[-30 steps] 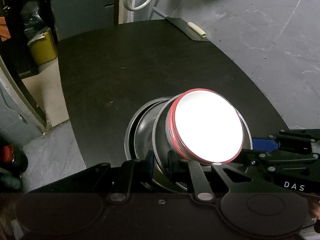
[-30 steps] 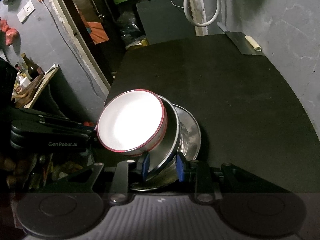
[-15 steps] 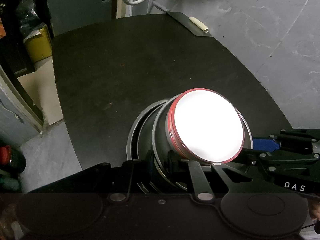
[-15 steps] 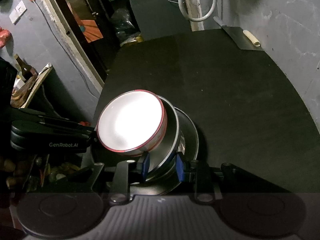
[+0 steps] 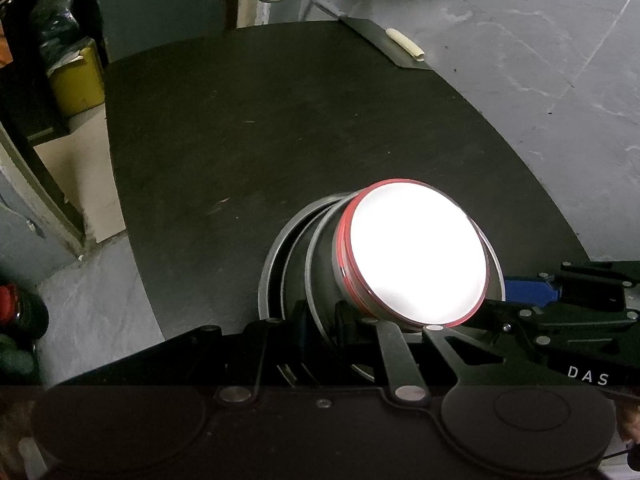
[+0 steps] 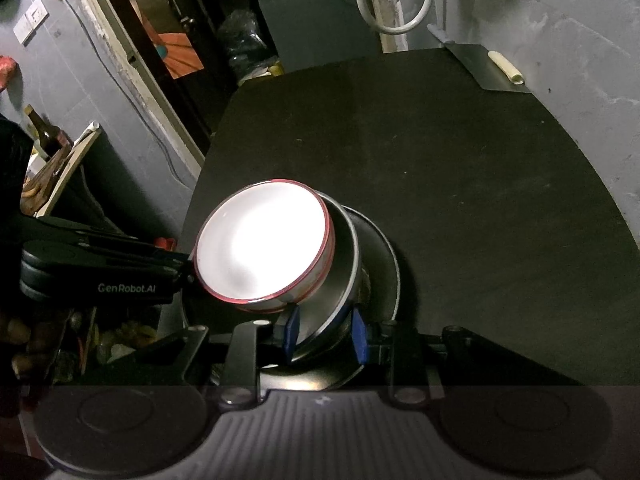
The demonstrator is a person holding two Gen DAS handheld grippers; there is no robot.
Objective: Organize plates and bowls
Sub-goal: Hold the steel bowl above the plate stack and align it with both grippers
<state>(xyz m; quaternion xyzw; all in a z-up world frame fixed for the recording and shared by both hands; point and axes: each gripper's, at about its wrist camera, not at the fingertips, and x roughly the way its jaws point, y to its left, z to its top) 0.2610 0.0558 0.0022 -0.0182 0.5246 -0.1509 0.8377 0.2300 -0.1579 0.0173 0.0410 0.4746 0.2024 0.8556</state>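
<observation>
Bowl (image 6: 262, 242), white, red-rimmed | nested in tilted steel bowl (image 6: 340, 280) | atop steel plate (image 6: 386, 264)

Table (image 6: 460, 200): matt black top, faintly scuffed. White bowl (image 6: 264, 248), centre left of the right view: glossy, ceramic-looking, red-trimmed rim. Steel bowl (image 6: 344, 276) beneath it: smooth, dull-shining metal. Plate (image 6: 388, 264) under both: metal, polished rim. Wall (image 5: 520, 60), upper right of the left view: rough grey plaster. Gripper pads (image 6: 290, 330): blue, plastic-looking.

Bowl (image 6: 260, 244) in pan (image 6: 340, 280), seemingly on plate (image 6: 384, 264)
</observation>
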